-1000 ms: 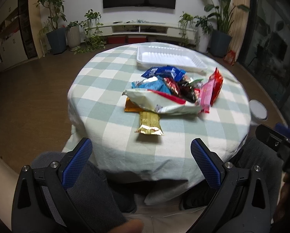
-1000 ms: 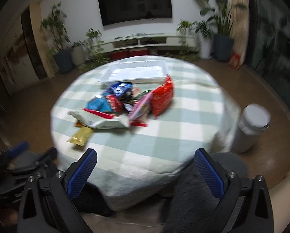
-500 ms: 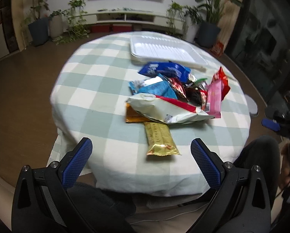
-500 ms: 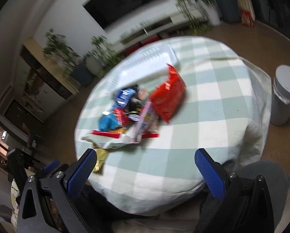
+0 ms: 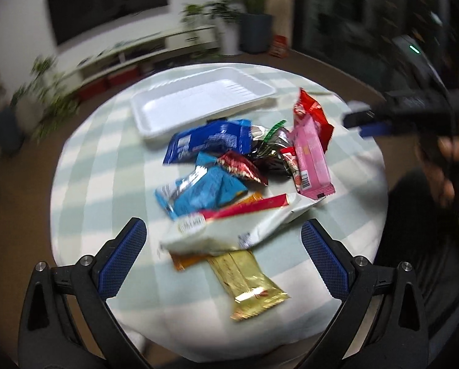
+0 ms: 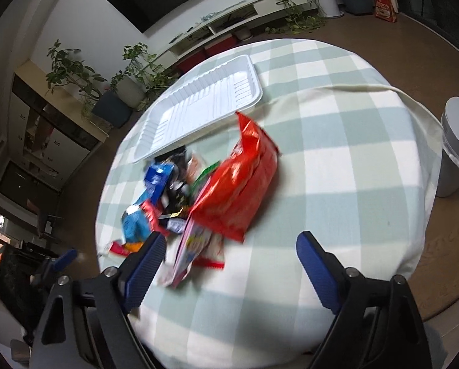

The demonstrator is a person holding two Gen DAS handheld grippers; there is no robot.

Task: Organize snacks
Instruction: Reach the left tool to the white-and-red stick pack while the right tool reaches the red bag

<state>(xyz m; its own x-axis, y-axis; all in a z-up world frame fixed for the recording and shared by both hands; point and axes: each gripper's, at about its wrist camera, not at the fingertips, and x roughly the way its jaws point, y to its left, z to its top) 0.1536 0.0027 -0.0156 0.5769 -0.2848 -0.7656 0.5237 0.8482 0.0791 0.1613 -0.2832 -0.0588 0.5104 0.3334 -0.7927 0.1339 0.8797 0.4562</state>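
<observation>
- Left hand-held gripper (image 5: 223, 250): tilted downward over the near edge of the bench (image 5: 106, 166), jaws spread wide, nothing between the blue pads; the gold wrapper (image 5: 247, 283) and white bag (image 5: 241, 230) lie on the cloth below the gap, not gripped.
- Right hand-held gripper (image 6: 229, 264): angled down over the near right side of the bench, jaws apart and empty; they have just been closing a little. Its left pad sits in front of the edge of the snack pile; contact cannot be told through the blur.
- Snack pile, middle of the checked cloth: gold wrapper nearest, partly under the white bag; light blue packet (image 5: 204, 193), small dark red packet (image 5: 244, 169) and dark blue packet (image 5: 211, 141) behind; pink packet (image 5: 310, 160) leaning on the large red bag (image 6: 238, 190) at the right side.
- White tray (image 6: 198, 107): beyond the pile, at the far side of the bench, holding no snacks.
- White bin (image 6: 457, 144): on the floor, right of the bench.
- Person's hand (image 5: 457, 150): gripping the right tool's handle at the right edge of the left view.
</observation>
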